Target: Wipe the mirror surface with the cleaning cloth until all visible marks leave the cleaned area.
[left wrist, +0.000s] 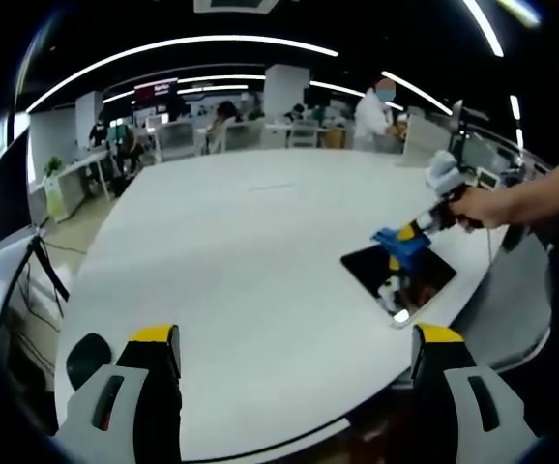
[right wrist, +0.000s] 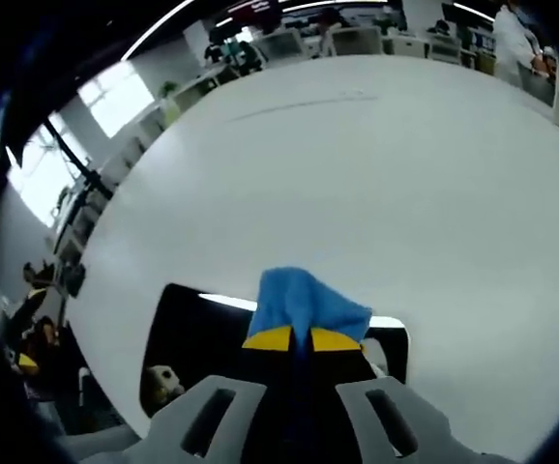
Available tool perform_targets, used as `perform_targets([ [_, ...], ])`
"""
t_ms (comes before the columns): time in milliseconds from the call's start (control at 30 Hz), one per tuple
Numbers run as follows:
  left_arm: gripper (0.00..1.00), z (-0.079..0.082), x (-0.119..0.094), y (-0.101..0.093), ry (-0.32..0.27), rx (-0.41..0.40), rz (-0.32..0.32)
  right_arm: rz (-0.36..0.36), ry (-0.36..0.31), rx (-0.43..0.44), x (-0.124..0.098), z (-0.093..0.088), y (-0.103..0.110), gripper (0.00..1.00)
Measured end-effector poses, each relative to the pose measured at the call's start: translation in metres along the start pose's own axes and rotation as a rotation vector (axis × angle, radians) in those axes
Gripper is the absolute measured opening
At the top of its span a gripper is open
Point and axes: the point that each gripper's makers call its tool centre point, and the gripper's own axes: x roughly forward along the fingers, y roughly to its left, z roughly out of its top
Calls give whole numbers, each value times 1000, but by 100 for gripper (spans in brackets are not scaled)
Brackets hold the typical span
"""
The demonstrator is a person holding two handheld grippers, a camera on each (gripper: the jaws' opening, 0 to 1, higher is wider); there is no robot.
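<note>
1. In the left gripper view, a large white table [left wrist: 260, 280] spreads across the middle, with a cut-off monitor edge and a dark stand at the far left.
2. At the bottom of that view the left gripper [left wrist: 294, 353] shows two yellow-tipped jaws standing wide apart with nothing between them, above bare tabletop.
3. Right of centre, one dark rectangular mirror [left wrist: 400, 280] lies flat near the table's right edge. Its glass reflects small pale shapes too blurred to name.
4. Above the mirror, the right gripper [left wrist: 402, 242] reaches in from the right, held by a hand [left wrist: 478, 205] whose arm runs off the frame. One blue cloth [left wrist: 396, 244] sits at its tip, on the mirror's upper part.
5. Behind the table is an office with desks and several people, too small to count surely.
6. In the right gripper view, the mirror [right wrist: 197, 333] sits low in the frame, its near side hidden by the gripper body. A small pale object in its lower left is hard to make out.
7. In the centre, the right gripper [right wrist: 299, 338] has its two yellow tips close together, clamped on the cloth [right wrist: 304, 302], which bunches upward over the mirror's far edge.
8. The table [right wrist: 405, 174] covers the rest to the right.
</note>
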Motion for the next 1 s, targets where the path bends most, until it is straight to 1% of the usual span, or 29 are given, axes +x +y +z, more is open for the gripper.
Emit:
perform_targets([
  [300,99,0,-2,0,-4,-11,8,41,17,-33,14,5,34,0],
  [467,99,-3,-3,1,0,-15,11,56,19,-34,18,6,45,0],
  [567,99,-4,-4,1,4,-16,11,70,22,-18,21,8,51,0],
  [633,99,-3,-4,0,5,-15,10,83,23,-7,23,9,58,0],
  [733,99,-2,-5,1,3,-15,11,101,34,-35,28,8,75,0],
  [767,99,-2,-5,1,3,-15,12,109,37,-57,31,8,84,0],
  [833,99,-2,-7,2,5,-15,15,118,36,-56,34,9,95,0],
  [1000,99,-5,-10,6,7,-21,24,128,48,-81,39,10,110,0],
])
